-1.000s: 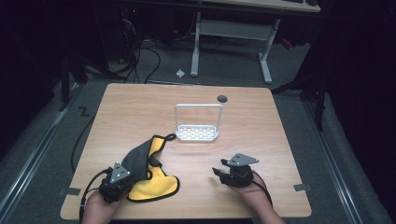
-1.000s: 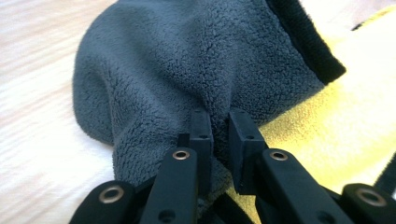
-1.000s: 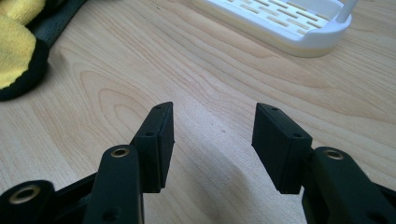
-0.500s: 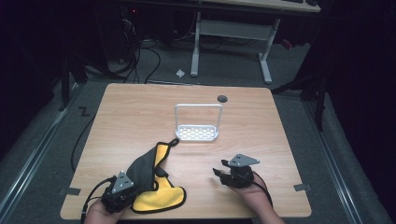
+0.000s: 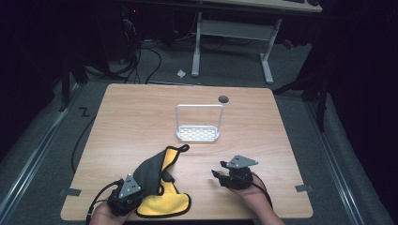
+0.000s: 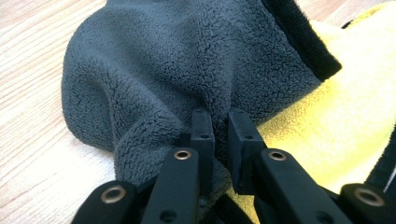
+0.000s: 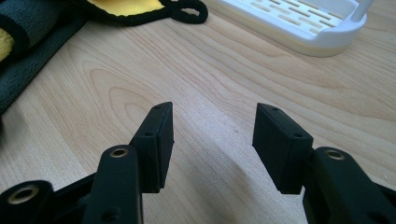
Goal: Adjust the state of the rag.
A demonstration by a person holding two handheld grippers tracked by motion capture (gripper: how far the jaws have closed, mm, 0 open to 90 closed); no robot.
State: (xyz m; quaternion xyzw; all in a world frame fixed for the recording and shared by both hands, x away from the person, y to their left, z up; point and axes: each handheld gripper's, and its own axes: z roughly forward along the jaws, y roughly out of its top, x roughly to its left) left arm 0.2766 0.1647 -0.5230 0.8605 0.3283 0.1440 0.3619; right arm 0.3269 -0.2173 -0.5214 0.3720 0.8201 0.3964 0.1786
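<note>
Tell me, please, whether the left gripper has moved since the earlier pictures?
Yes. The left gripper, shut on the grey-and-yellow cloth, has drawn back toward the table's near edge, farther from the white rack.

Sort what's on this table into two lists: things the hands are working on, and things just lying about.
In the job:
- grey and yellow cloth, a fold pinched in the left gripper
- right gripper, jaws open, empty, over bare wood beside the cloth

Lying about:
- white rack, mid-table
- dark round hole near the table far edge

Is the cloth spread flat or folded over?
Folded over: the cloth's grey side is lifted across its yellow side, pinched in the left gripper.
</note>
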